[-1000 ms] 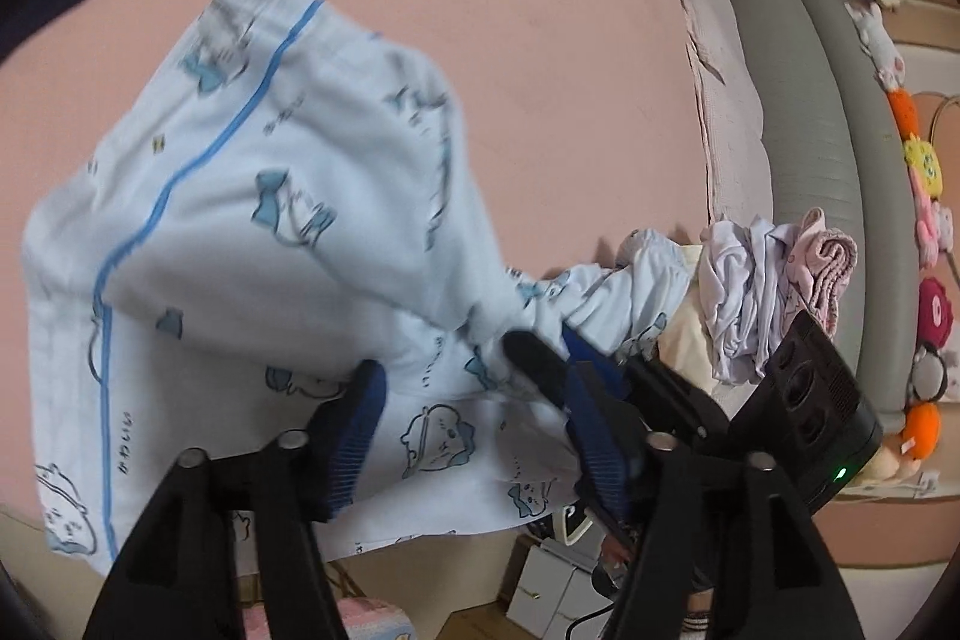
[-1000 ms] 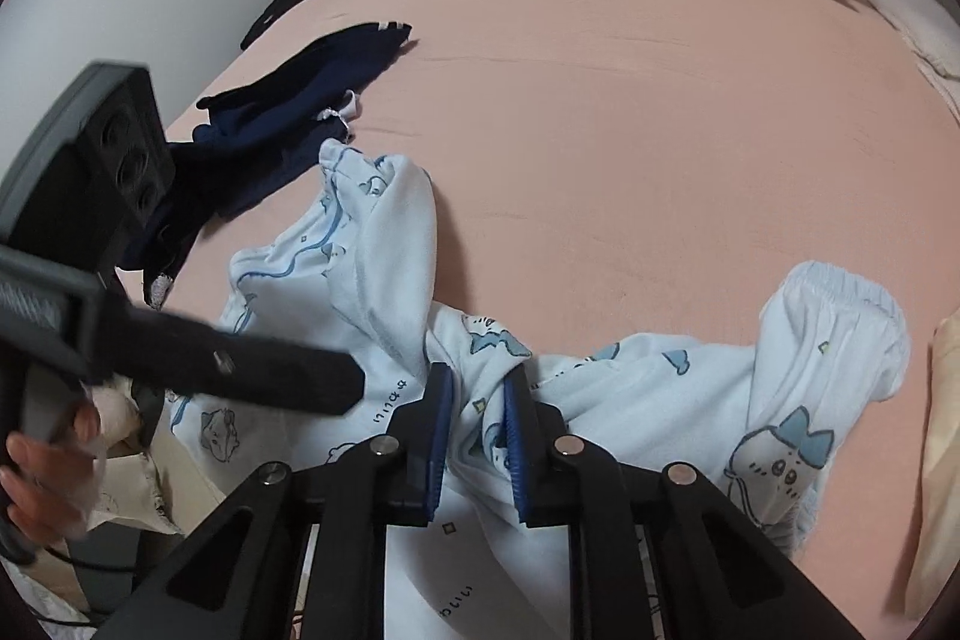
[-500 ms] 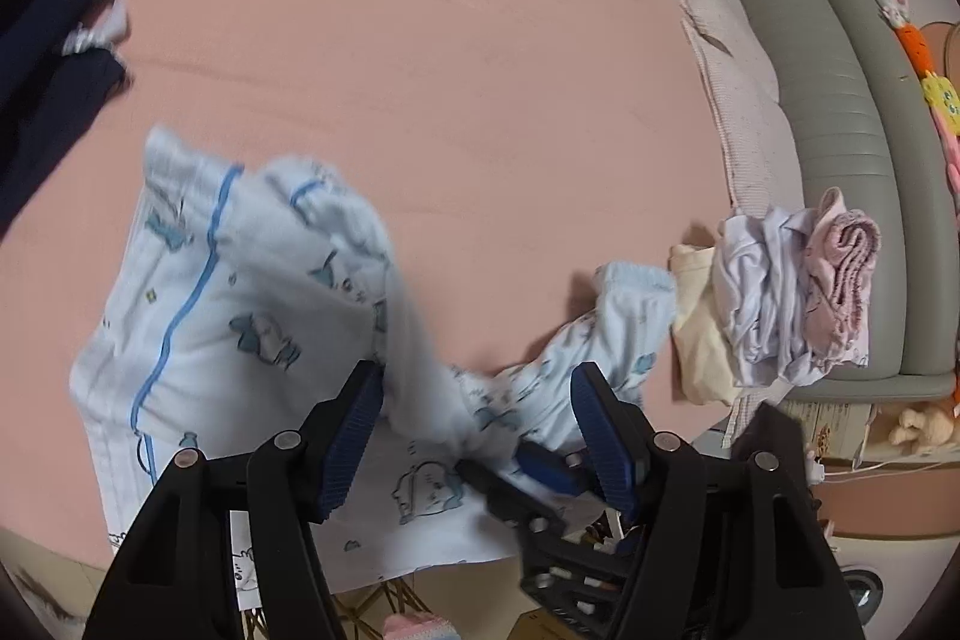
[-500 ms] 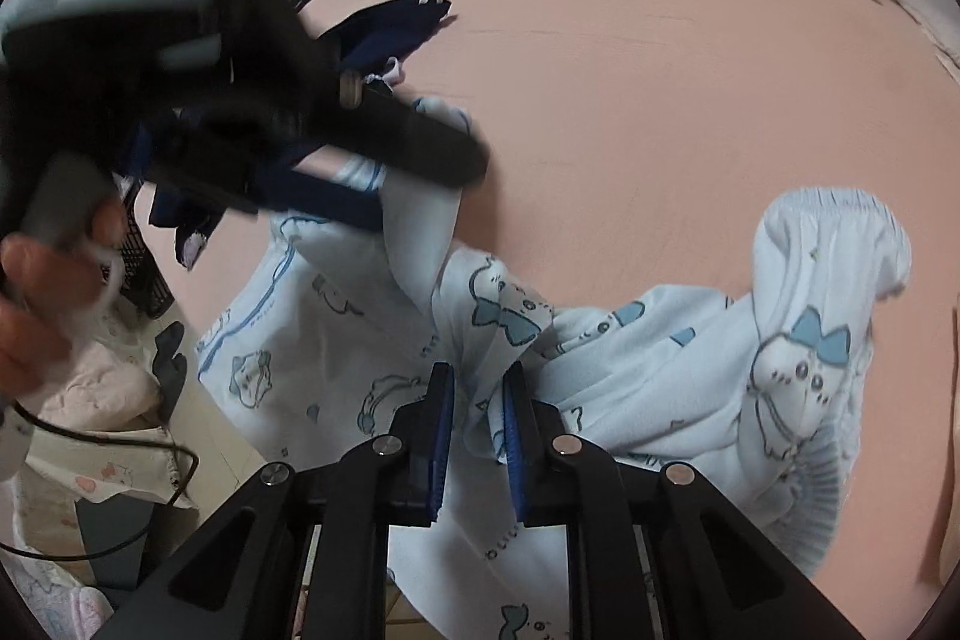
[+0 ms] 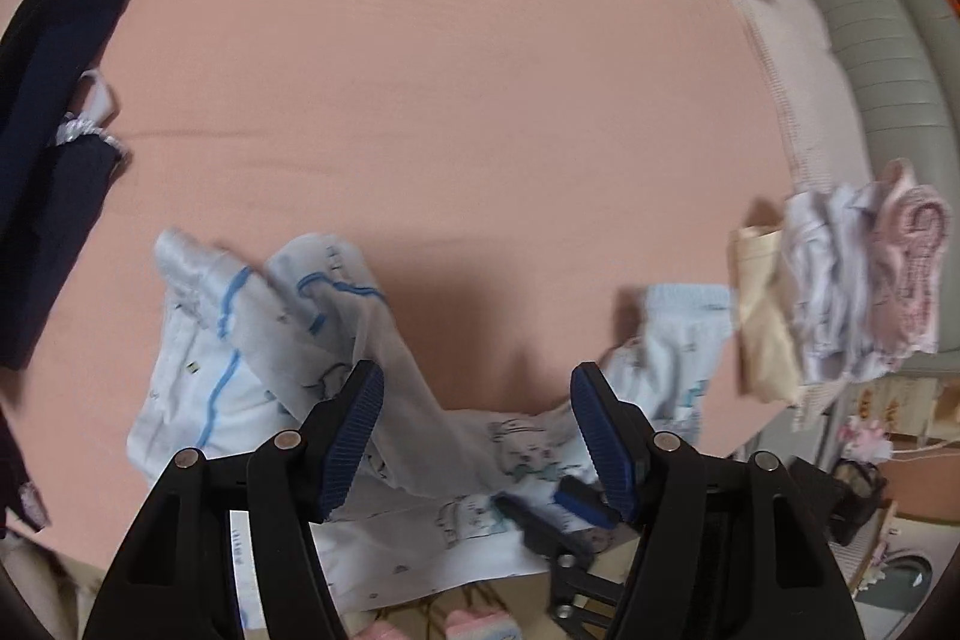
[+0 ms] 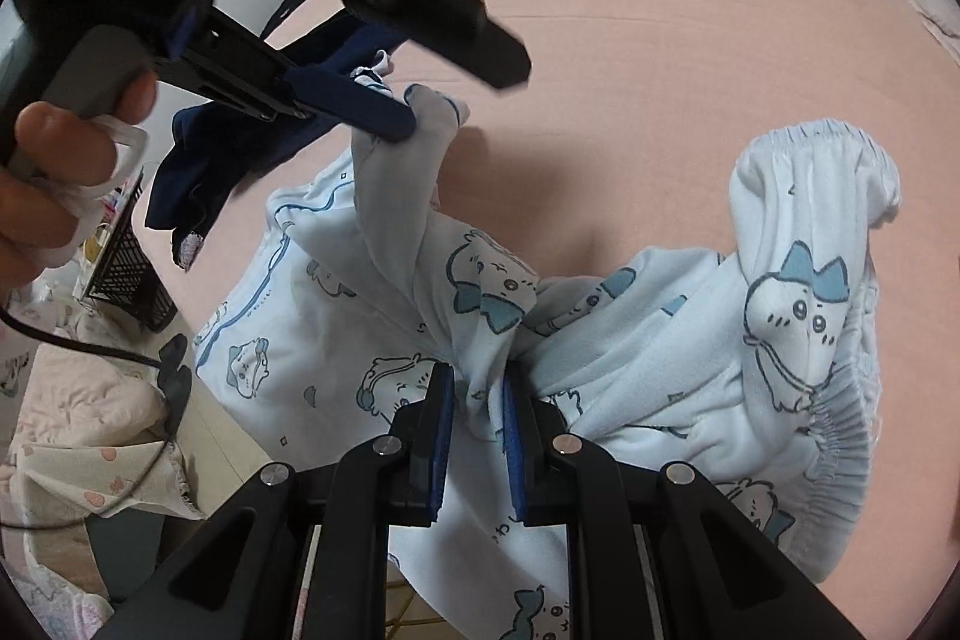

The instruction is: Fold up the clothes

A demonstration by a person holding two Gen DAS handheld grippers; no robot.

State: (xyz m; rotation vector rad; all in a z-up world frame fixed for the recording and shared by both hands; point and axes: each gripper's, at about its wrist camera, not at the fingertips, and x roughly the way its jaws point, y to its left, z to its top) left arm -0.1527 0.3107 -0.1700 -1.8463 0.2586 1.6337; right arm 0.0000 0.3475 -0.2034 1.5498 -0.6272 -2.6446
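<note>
Left gripper (image 5: 477, 421) swung across and tipped steeper over the pale blue printed garment (image 6: 630, 340), jaws still spread and grasping nothing; garment now bunched below and ahead of its fingertips instead of spread out. Right gripper (image 6: 477, 436) unchanged, clenched on a fold of the same cloth directly between its pads. Likely repositioning for a second grip before spreading; folding barely begun. On the pink bed (image 5: 480, 70): one blue garment, one dark navy garment (image 5: 48, 112) far left of the left tool, three folded pieces (image 5: 840, 292) to its right
</note>
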